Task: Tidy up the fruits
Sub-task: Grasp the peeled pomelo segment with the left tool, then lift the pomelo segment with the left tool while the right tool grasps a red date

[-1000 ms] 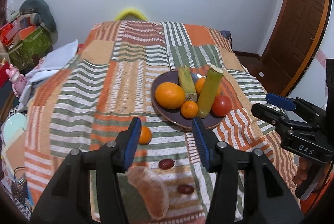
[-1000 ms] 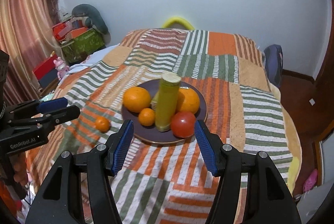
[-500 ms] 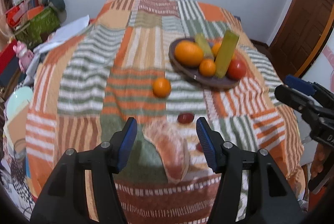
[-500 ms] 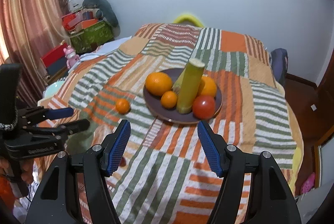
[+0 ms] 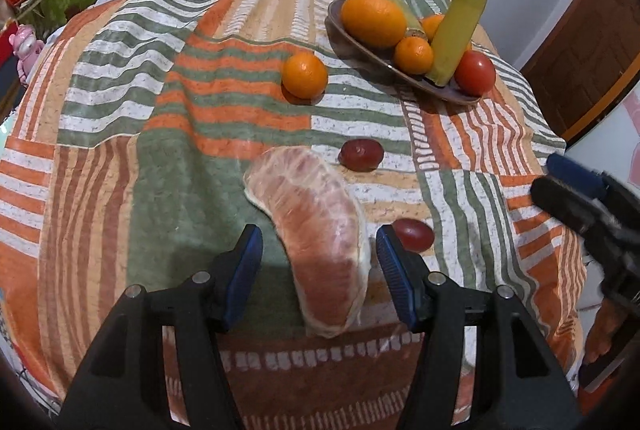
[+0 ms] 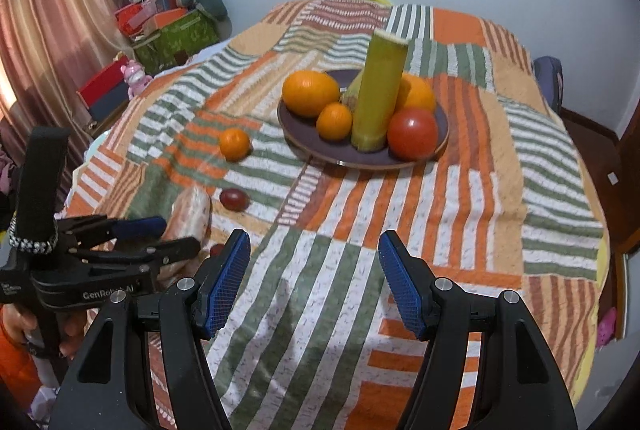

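Left wrist view: pointing steeply down, left gripper (image 5: 318,266) standing wide, jaws straddling the peeled pomelo segment (image 5: 316,230) without pressing it. Lying at 2 o'clock, two red dates (image 5: 361,154), one just beside the right jaw. Resting farther at 12 o'clock, a loose mandarin (image 5: 305,75); at 1 o'clock, the plate (image 5: 362,47) carrying oranges. Right gripper (image 6: 314,280) hovering wide, holding nothing, over the striped blanket (image 6: 460,213).

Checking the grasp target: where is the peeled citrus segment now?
In the left wrist view the peeled citrus segment lies on the striped blanket between the open left gripper pads, untouched, two small red fruits just right.
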Motion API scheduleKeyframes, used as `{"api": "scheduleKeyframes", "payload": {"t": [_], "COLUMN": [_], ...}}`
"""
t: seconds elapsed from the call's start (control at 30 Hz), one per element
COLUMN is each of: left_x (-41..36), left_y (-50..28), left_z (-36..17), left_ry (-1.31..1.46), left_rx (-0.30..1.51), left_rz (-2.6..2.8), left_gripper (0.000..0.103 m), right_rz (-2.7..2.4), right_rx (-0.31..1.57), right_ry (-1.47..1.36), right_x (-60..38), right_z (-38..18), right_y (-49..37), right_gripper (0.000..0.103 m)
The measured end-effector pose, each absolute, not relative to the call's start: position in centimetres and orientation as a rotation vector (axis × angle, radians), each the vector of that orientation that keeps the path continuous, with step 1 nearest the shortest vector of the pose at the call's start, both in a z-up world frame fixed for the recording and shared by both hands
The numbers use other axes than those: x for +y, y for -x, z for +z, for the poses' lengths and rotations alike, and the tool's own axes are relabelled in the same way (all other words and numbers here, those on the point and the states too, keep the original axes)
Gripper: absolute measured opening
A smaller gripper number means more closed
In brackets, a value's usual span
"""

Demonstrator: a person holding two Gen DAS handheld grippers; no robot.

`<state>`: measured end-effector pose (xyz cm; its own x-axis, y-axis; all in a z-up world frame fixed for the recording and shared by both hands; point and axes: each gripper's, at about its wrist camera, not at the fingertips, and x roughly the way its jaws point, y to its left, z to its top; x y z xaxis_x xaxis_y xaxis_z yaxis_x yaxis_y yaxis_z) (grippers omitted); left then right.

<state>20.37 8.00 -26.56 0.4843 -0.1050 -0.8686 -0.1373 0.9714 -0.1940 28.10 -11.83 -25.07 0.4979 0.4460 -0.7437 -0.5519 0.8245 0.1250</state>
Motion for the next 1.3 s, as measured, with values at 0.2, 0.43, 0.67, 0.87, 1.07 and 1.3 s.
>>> {"api": "scheduleKeyframes", "payload": {"t": [0.2, 0.43, 0.67, 0.87, 1.07, 1.3], "left_x": [8.5, 8.5, 9.8, 10.1, 10.2, 10.1], "left_y": [-21.9, -22.5, -20.5, -18.3, -17.0, -16.8], "left_z": [-27.2, -27.3, -25.7, -23.9, -23.7, -23.6], "left_ry": [0.292, 0.270, 0.278, 0.206, 0.196, 0.197], "left_rx": [1.052, 1.043, 0.999, 0.941, 0.940, 0.940], "left_rz": [0.027, 0.020, 0.036, 0.060, 0.060, 0.060], "left_gripper": [0.051, 0.046, 0.045, 0.045, 0.045, 0.045], "right_rz": [0.625, 0.650, 0.688, 0.731, 0.753, 0.766], "right_rx": [0.887, 0.899, 0.897, 0.919, 0.948, 0.953], "right_ry": [0.130, 0.141, 0.177, 0.228, 0.270, 0.288], "right_x": [-11.4, -10.6, -8.7, -6.4, -4.9, -4.4], "right_z": [-26.1, -26.5, -26.9, -28.0, -29.0, -29.3], "right_y": [-28.3, -28.0, -27.2, -27.0, -27.1, -26.9], "right_gripper": [0.063, 0.063, 0.063, 0.053, 0.040, 0.019]}}
